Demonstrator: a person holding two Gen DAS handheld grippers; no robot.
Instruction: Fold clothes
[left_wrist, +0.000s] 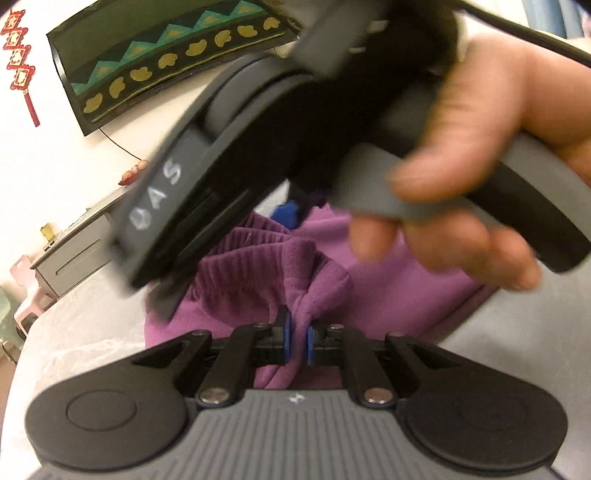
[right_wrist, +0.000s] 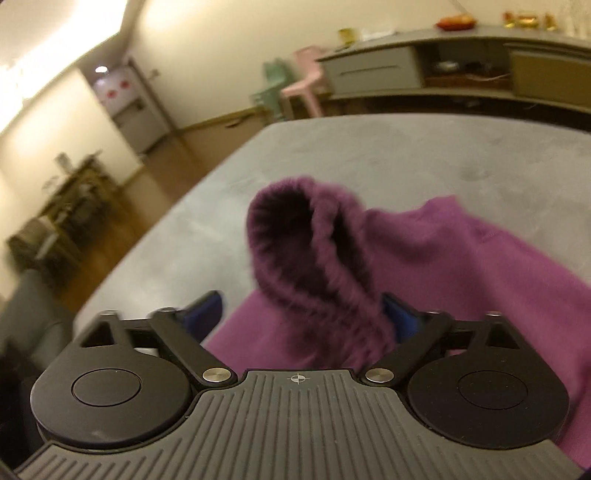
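Note:
A purple knit garment (left_wrist: 399, 288) lies bunched on a grey padded surface (right_wrist: 369, 155). In the left wrist view my left gripper (left_wrist: 296, 334) is shut on a fold of the purple fabric, which is pinched between its blue pads (left_wrist: 282, 332). Just above it a hand (left_wrist: 480, 147) holds the blurred grey body of the right gripper (left_wrist: 258, 110), whose fingers reach down to the ribbed hem (left_wrist: 240, 266). In the right wrist view my right gripper (right_wrist: 303, 314) stands open around a raised ribbed cuff (right_wrist: 314, 258). The cuff leans against the right pad (right_wrist: 400, 317) and is clear of the left pad.
A grey cabinet (right_wrist: 376, 70) and a pink stool (right_wrist: 306, 81) stand beyond the far edge of the surface. A black patterned hanging (left_wrist: 166, 62) is on the wall. Wooden floor and a dark table (right_wrist: 66, 206) lie off to the left.

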